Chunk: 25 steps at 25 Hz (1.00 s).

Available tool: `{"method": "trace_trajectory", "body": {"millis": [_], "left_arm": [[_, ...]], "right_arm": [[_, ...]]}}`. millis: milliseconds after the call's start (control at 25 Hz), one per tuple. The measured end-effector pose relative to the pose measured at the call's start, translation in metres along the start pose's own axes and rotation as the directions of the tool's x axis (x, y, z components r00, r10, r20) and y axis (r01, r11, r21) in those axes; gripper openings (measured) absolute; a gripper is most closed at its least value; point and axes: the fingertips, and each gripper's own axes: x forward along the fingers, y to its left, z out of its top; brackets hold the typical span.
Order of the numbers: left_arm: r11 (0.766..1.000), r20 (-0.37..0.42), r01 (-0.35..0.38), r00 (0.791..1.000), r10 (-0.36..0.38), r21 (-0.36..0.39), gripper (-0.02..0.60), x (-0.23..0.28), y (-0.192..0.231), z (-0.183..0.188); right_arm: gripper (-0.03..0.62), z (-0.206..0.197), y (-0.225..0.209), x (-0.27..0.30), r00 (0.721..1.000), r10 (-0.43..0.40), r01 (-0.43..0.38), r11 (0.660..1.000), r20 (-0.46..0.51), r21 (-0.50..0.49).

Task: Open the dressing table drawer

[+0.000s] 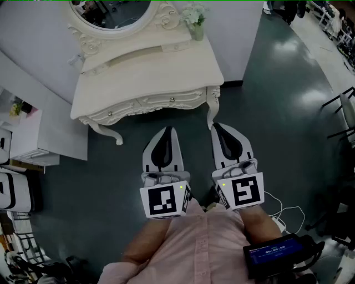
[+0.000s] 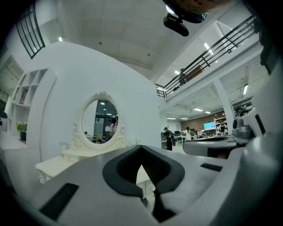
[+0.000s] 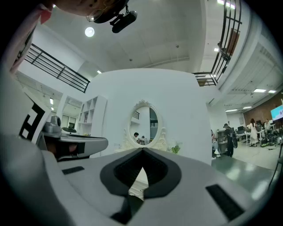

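Lighting: bright, even, overhead; ceiling lamp (image 3: 89, 32) flares, pale sheen on dark floor (image 1: 288, 94) far right. Gripper views: strong fisheye, black vignetted corners, foreground soft.

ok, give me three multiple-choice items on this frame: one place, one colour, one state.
1. The flower vase stands on the dressing table at its:
A) back right corner
B) front left corner
C) middle front
2. The dressing table is:
A) black
B) cream-white
C) red
3. The left gripper and right gripper are:
A) open wide
B) clamped on the vase
C) shut, empty
Answers: 1 A, it sits right of the mirror; 2 B, pale top and legs; 3 C, fingers meet, short of the table.
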Motion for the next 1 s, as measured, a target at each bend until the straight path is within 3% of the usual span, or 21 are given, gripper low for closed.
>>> {"method": "trace_trajectory", "body": {"millis": [1000], "left_arm": [[0.998,-0.048,-0.051,0.997,0.052,0.031,0.021,0.013,-0.061,-0.014]], "right_arm": [[0.02,-0.018,-0.061,-0.021,0.998,0.055,-0.054,0.996,-0.014,0.078]]}}
